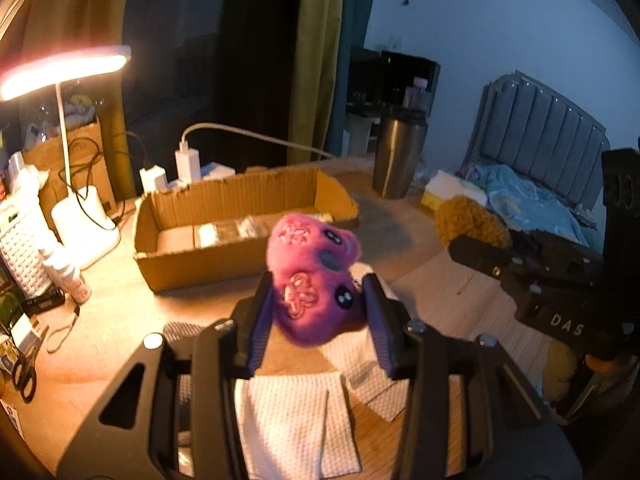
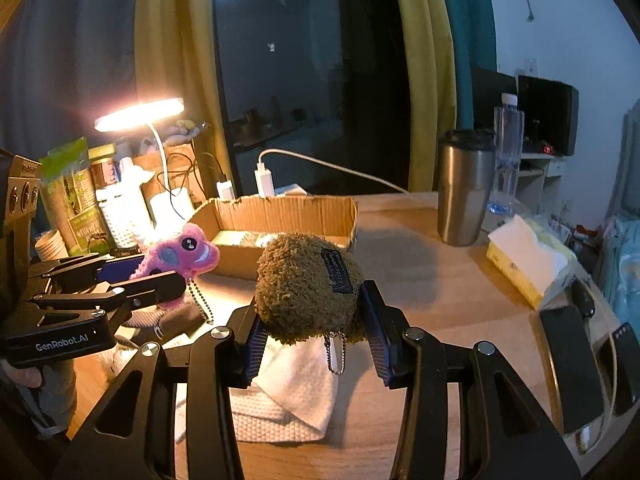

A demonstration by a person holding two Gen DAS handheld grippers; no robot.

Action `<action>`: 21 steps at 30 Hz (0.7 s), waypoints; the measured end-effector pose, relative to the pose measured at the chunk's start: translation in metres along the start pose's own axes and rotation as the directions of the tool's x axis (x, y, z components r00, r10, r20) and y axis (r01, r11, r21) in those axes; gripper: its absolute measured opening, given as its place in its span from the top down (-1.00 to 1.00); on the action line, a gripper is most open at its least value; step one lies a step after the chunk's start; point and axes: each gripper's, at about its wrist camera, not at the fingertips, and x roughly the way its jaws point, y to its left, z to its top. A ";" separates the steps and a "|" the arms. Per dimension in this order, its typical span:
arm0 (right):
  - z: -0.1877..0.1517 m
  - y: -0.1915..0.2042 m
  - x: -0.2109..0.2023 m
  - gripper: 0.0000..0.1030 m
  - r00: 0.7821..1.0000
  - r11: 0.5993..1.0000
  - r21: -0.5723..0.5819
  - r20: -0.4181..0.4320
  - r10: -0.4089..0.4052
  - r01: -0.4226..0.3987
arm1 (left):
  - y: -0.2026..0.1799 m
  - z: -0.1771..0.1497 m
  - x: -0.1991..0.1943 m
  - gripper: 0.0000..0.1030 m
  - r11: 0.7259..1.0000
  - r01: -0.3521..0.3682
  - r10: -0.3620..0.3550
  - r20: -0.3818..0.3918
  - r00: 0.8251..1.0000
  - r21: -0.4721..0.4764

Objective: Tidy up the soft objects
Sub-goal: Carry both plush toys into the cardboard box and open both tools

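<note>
Pink plush toy (image 1: 314, 280) pinched between the two blue-padded fingers of the left tool (image 1: 318, 320), lifted clear of the desk (image 1: 100, 320), face with dark eyes turned toward the camera. Left tool closed partway, its pads (image 1: 258, 320) pressing the toy's sides. Seen from the right wrist view, same pink plush toy (image 2: 180, 254) sticking out past the left tool (image 2: 160, 276), a bead chain (image 2: 202, 300) dangling beneath it.

Brown fuzzy plush (image 2: 306, 288) gripped in the right tool (image 2: 316, 320), held above the desk (image 2: 440, 300), a dark label on its upper side and a small ball chain hanging from its underside. Right tool narrowed onto the plush, both pads (image 2: 374, 328) touching its flanks. In the left wrist view, brown fuzzy plush (image 1: 468, 220) visible at the tip of the right tool (image 1: 492, 248), well right of the pink one.

Below both tools, white textured cloths (image 1: 296, 420) lying folded on the desk. Behind them, open cardboard box (image 1: 244, 216), both toys in front of it and outside it. Further back: lit desk lamp (image 1: 64, 68), steel tumbler (image 2: 464, 188), tissue pack (image 2: 524, 264).
</note>
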 end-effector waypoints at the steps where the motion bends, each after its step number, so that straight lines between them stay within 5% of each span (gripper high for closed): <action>1: 0.003 0.002 0.000 0.10 1.000 1.000 -0.004 0.003 -0.002 0.002 | 0.001 0.003 -0.002 0.14 1.000 0.002 -0.002 0.010 1.000 0.001; 21: 0.065 0.020 0.003 0.10 0.996 0.997 -0.061 0.076 -0.045 0.049 | 0.009 0.064 -0.027 0.14 1.000 0.003 -0.006 0.181 0.984 0.017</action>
